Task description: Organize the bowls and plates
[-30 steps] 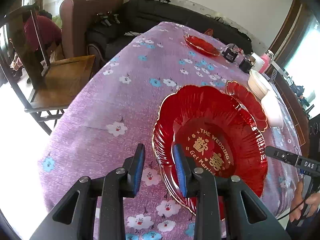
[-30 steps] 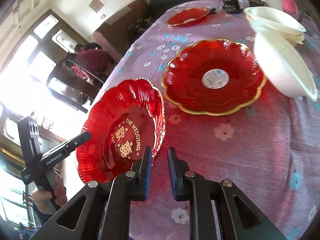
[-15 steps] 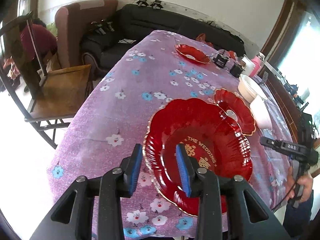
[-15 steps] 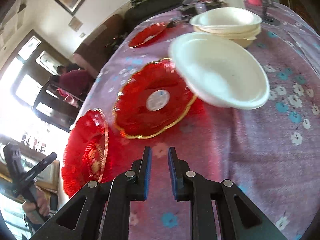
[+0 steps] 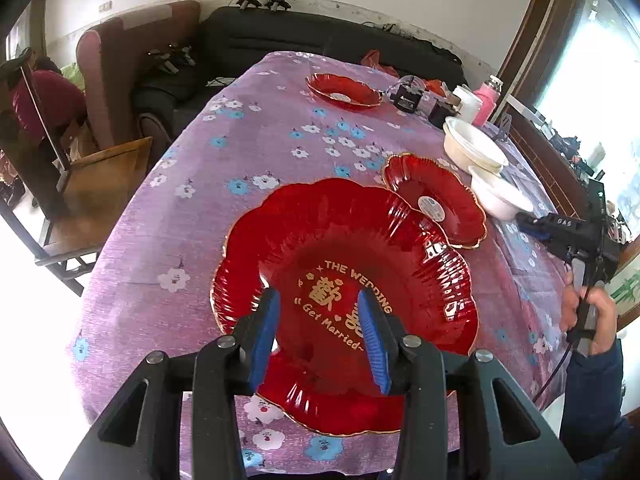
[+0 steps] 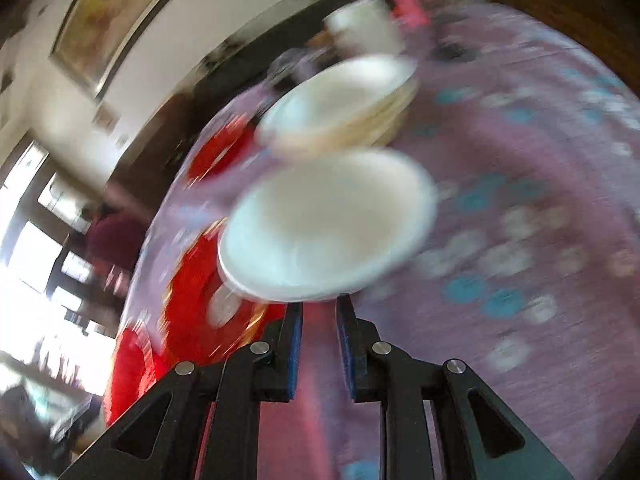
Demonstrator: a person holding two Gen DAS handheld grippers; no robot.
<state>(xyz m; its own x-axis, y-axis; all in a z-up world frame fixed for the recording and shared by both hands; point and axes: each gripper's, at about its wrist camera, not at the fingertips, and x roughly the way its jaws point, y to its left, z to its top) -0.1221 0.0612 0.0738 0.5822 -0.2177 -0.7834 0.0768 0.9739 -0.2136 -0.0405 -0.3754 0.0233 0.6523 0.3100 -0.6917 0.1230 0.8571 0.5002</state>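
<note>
A large red wedding plate (image 5: 352,280) lies on the purple flowered tablecloth (image 5: 248,160) near its front edge. My left gripper (image 5: 318,332) is open and empty, hovering over the plate's near part. A smaller red plate (image 5: 436,200) lies beyond it, leaning on a single white bowl (image 5: 496,196). A stack of white bowls (image 5: 472,148) stands behind. A third red plate (image 5: 340,90) is at the far end. My right gripper (image 6: 318,328) is open a little and empty, just in front of the single white bowl (image 6: 328,224); this view is blurred.
Small black boxes (image 5: 408,98), a white cup (image 5: 466,100) and a pink bottle (image 5: 488,100) stand at the table's far right. A wooden chair (image 5: 92,184) and a sofa (image 5: 304,40) flank the table. A person (image 5: 44,100) sits at left.
My left gripper has opened wider and now hovers above the wedding plate. My right gripper has swung right from the red plates to the single white bowl.
</note>
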